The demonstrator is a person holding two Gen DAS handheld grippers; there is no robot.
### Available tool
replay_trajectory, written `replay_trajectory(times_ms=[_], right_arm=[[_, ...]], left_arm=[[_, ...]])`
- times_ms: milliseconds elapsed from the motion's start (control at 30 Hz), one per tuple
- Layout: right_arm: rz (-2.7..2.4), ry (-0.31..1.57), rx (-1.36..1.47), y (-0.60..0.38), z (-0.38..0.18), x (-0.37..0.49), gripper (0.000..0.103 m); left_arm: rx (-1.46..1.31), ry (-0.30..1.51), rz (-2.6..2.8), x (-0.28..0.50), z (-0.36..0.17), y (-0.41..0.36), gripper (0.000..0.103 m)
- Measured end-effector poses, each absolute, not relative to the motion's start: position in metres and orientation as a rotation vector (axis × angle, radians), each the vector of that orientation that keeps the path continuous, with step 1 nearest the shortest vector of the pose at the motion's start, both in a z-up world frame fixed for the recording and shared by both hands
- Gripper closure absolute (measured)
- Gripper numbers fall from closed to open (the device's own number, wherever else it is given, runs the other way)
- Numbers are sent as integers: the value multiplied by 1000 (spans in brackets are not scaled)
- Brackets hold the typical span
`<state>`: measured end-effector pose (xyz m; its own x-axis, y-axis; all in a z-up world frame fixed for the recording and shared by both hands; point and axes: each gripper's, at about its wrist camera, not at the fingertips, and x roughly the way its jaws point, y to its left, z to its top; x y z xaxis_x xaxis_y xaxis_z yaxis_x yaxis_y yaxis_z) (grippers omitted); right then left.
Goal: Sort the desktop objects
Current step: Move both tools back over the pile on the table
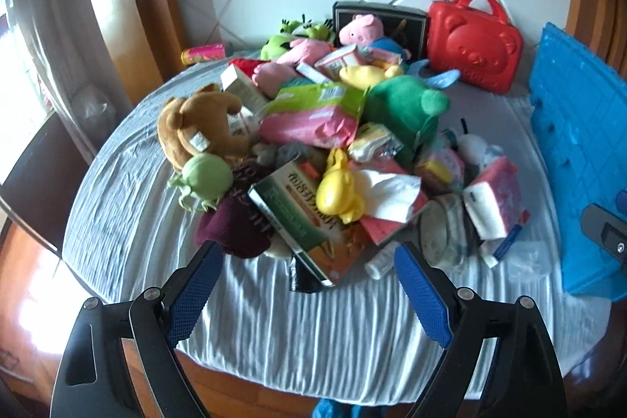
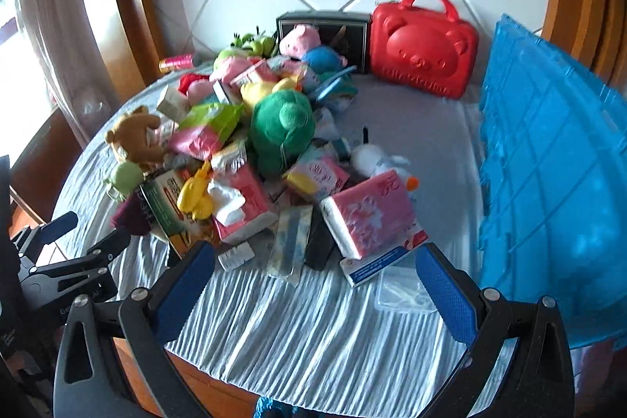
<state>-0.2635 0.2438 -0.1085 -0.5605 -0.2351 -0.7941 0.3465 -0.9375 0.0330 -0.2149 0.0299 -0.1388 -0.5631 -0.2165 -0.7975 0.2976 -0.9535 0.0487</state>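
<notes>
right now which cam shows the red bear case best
The right wrist view: the red bear case stands whole and large, its face and handle clear. The left wrist view shows the case smaller and farther off, but also whole.

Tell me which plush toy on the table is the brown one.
The brown teddy bear, lying at the pile's left edge just above the small pale-green plush. The other plush toys are green, pink, yellow, blue or white; it alone is brown.

Jumbled heap of plush toys (image 1: 403,104), boxes (image 1: 298,214), tissue packs (image 2: 368,214), mid-tablecloth (image 1: 129,222)
</notes>
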Motion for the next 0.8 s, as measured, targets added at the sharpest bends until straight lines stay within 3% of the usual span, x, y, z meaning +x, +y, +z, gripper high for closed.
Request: replay_trajectory(times_ms=[133,300,500,800], right_arm=[[-2442,170,1397,243,-162,-285,0],[-2369,159,1464,233,-198,-317,0],[-2343,140,1380,196,-181,-345,0],[-2364,129,1271,115,-149,-364,0]], left_arm=[[1386,133,-2470,-227,-186,22,13],[1422,132,-2423,-245,-203,13,13],[1325,145,-2408,-255,-176,-15,13],[1181,129,-2400,-277,-137,-117,13]])
